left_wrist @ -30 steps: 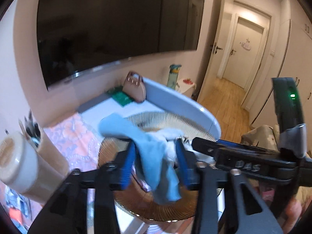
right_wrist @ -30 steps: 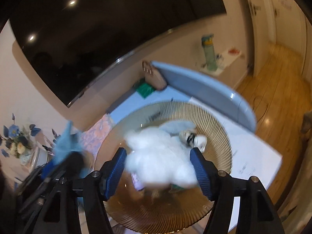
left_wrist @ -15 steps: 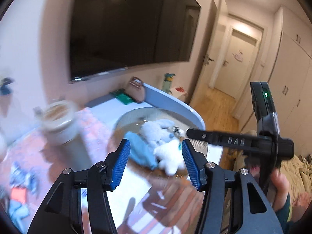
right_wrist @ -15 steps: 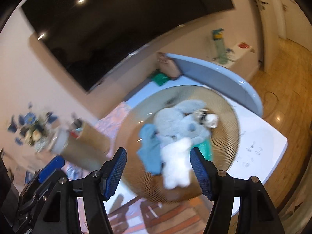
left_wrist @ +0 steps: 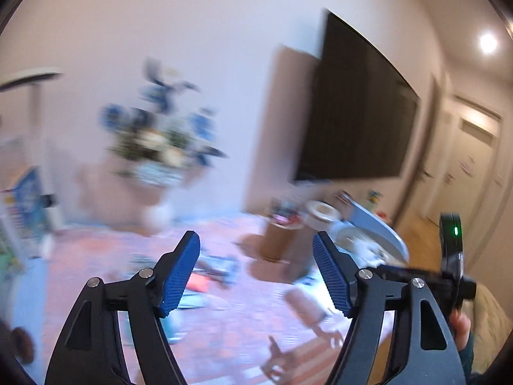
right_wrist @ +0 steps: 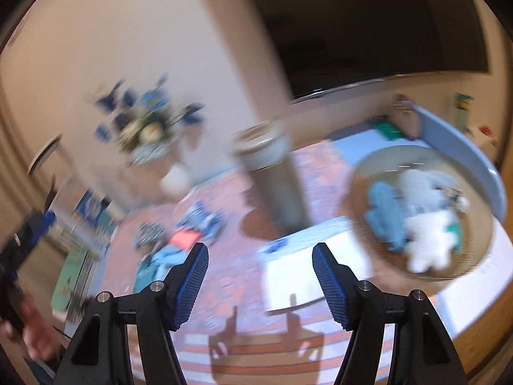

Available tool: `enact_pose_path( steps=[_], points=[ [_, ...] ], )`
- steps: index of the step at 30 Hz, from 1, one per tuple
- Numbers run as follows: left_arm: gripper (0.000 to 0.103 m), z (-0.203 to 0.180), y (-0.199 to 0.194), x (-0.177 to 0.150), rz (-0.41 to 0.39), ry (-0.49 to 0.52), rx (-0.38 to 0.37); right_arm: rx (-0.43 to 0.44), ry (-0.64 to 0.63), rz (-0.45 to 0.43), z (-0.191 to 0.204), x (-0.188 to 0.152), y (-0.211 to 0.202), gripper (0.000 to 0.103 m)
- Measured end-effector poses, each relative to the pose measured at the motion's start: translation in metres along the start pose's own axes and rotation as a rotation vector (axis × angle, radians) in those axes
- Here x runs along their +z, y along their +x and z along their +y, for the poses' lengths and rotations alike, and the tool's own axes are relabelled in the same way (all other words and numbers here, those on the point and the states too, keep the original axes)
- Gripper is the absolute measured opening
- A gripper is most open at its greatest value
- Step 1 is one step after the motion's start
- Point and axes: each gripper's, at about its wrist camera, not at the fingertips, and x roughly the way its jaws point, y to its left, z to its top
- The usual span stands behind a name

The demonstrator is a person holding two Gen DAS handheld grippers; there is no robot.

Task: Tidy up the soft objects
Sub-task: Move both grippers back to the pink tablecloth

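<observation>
Hanging above the patterned tablecloth (right_wrist: 243, 276), the right gripper (right_wrist: 259, 276) has its jaws spread wide and holds nothing. The left gripper (left_wrist: 256, 269) is released too, also with nothing between its blue pads (left_wrist: 179, 272). In the right wrist view the round basket (right_wrist: 362, 173) sits at about 3 o'clock, with a blue cloth (right_wrist: 384, 215), a white plush toy (right_wrist: 429, 243) and a grey plush toy (right_wrist: 426, 183) inside. More small cloths (right_wrist: 198, 221) lie near 9 o'clock, blurred. A flower vase (right_wrist: 150, 134) stands at 11 o'clock.
</observation>
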Motion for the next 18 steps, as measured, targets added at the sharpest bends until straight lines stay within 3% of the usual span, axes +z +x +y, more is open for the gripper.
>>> enact_pose_path(
  steps=[5,8,13,18],
  points=[
    [0.071,0.057,-0.043,0.0,-0.028,-0.033,0.159,0.075,-0.095,0.059,0.061,-0.011,0.036,0.066],
    [0.071,0.083,-0.045,-0.008,-0.015,-0.06,0.199,0.104,-0.145,0.094,0.09,-0.019,0.056,0.066],
    [0.071,0.127,-0.017,-0.039,0.081,-0.138,0.211,0.114,-0.212,0.157,0.123,-0.033,0.086,0.066],
    [0.071,0.154,0.031,-0.069,0.184,-0.168,0.18,0.096,-0.203,0.21,0.128,-0.036,0.118,0.066]
  ],
)
